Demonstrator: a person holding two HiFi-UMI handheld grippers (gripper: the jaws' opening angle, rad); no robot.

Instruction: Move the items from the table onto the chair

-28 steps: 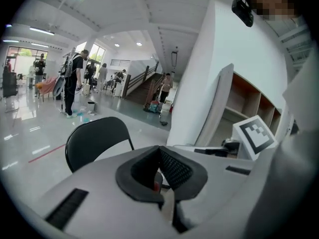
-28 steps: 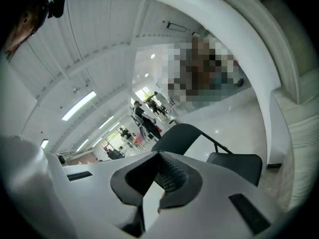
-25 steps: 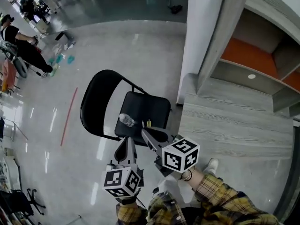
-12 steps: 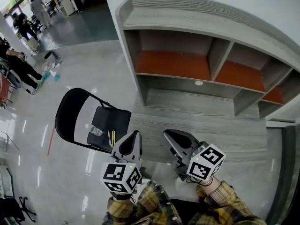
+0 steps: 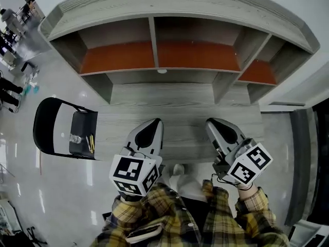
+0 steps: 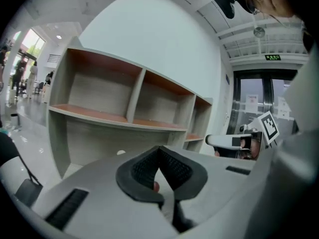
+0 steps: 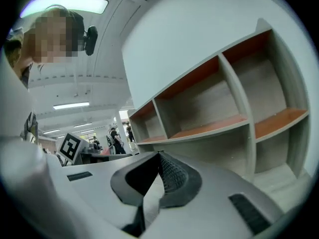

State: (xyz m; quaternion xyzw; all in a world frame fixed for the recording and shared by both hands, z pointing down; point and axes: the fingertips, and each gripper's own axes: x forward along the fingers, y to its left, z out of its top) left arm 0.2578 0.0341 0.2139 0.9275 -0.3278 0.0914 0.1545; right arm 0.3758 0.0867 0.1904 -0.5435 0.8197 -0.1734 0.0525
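2 closed, empty: left claw (image 5: 153,123), right claw (image 5: 213,123) | items (image 5: 76,138) on chair (image 5: 45,127) too small to identify

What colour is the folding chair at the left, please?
Black; the chair shows best in the head view.

Two grippers up front, I count: the left gripper (image 5: 153,123) and the right gripper (image 5: 215,123). One marker cube apiece makes two, the left cube (image 5: 134,173) and the right cube (image 5: 250,162). Two plaid sleeves (image 5: 154,215) below them. One table (image 5: 169,104), one shelf unit (image 5: 180,14) on it. I'm getting three orange-floored bays (image 5: 118,55) along its upper row, and one small white disc (image 5: 162,71) under the middle one. One black chair (image 5: 49,122) off to the left. On its seat, one clear bottle (image 5: 76,138) and one yellow stick (image 5: 91,142); too small for me to say whether that's a pair. At least two people (image 5: 10,19) far off.
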